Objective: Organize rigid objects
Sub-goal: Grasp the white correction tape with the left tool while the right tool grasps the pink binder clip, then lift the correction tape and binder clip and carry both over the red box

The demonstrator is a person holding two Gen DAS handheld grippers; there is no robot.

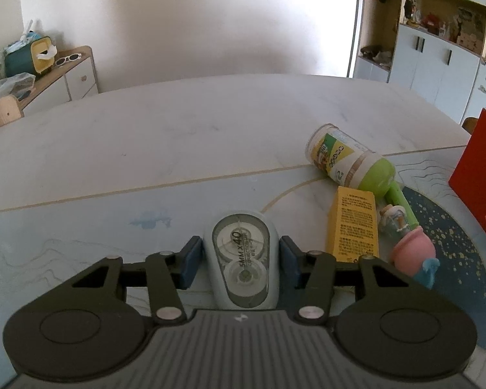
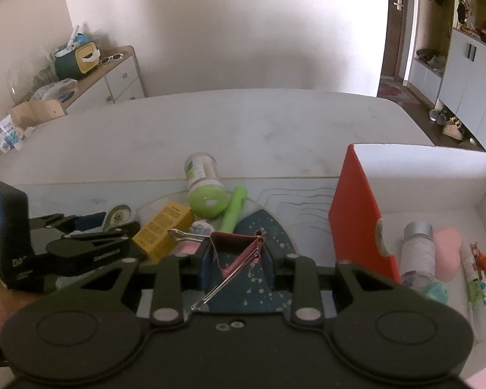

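Note:
A pale blue correction tape (image 1: 243,275) lies lengthwise between the blue pads (image 1: 192,259) of my left gripper (image 1: 241,246), which is shut on its sides just above the table mat. In the right wrist view the left gripper (image 2: 90,223) sits at the left with the tape (image 2: 118,215) in it. My right gripper (image 2: 238,256) is shut on a pink binder clip (image 2: 233,243), its wire handles sticking out towards the camera, above a dark speckled mat (image 2: 269,227). A red-and-white box (image 2: 356,214) stands open at the right.
On the table lie a green-lidded jar (image 1: 346,159), a yellow carton (image 1: 354,223), a green pen (image 1: 400,201) and a pink toy (image 1: 411,249). The box holds a grey-capped bottle (image 2: 416,249), a pink item (image 2: 447,249) and a tube (image 2: 476,285). A sideboard (image 2: 120,74) stands behind at the left.

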